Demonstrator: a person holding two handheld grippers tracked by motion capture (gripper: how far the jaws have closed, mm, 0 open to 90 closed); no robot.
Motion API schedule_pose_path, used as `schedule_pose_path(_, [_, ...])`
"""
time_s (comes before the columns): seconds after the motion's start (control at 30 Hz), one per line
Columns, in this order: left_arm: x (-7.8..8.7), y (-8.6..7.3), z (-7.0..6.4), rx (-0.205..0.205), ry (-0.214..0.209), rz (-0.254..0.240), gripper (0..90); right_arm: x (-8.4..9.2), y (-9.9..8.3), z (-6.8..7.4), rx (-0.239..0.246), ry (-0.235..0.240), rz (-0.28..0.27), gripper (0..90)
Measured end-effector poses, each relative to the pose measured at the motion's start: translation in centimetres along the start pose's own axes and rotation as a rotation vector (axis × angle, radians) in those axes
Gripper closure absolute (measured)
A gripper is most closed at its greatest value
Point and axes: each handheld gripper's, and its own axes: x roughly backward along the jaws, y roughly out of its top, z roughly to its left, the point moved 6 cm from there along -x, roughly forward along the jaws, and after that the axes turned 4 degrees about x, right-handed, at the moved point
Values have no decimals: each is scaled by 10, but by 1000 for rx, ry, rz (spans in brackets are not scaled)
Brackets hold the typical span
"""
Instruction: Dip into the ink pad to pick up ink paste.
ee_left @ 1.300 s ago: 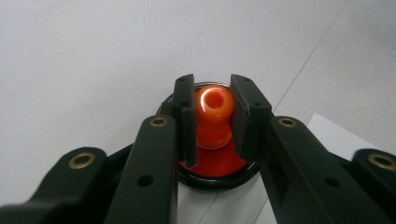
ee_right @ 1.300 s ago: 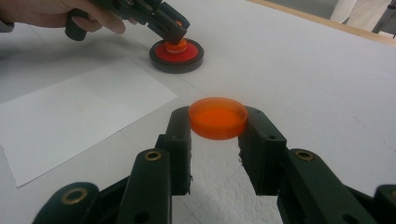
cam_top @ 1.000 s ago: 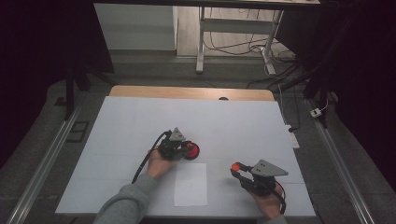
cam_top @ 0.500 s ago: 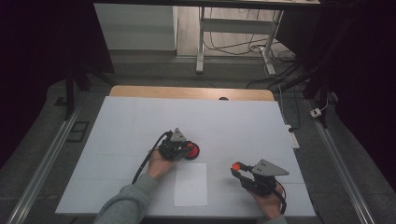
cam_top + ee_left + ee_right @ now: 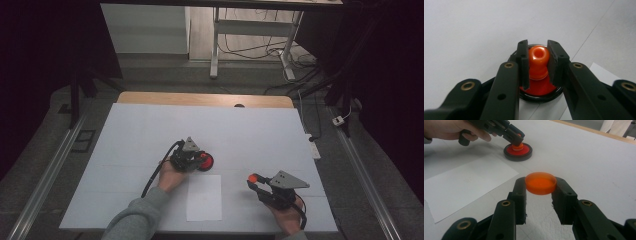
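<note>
- Step in hand, as judged: a two-part container is apart, with one part in each gripper.
- Left gripper: jaws closed on the orange knob that rises from the red insert of the black-rimmed round base. The base rests on the table near its middle, just beyond the far edge of the white paper sheet.
- Right gripper: jaws closed on the rim of the orange round lid, held clear above the table toward the near right corner.
- Next move, as judged: carry the lid over to the base, keep it level, and centre it before lowering.
- Markings: no brand, label or legible writing on any part; the faint mark on the sheet is too small to read.
</note>
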Motion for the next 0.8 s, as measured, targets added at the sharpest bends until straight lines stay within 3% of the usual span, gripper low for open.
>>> schedule_pose_path(0.13, [13,10,2,50,-40,-104,727,1,0,0,-3,1,-7,644])
schedule_pose_path(0.23, [22,17,0,59,-67,-134,727,1,0,-1,-4,1,-5,644])
schedule_pose_path(0.43, [28,22,-5,75,-106,-150,727,1,1,0,0,-1,-8,644])
schedule_pose_path(0.8, [34,26,-2,80,-93,-147,727,1,1,-1,1,-5,-6,644])
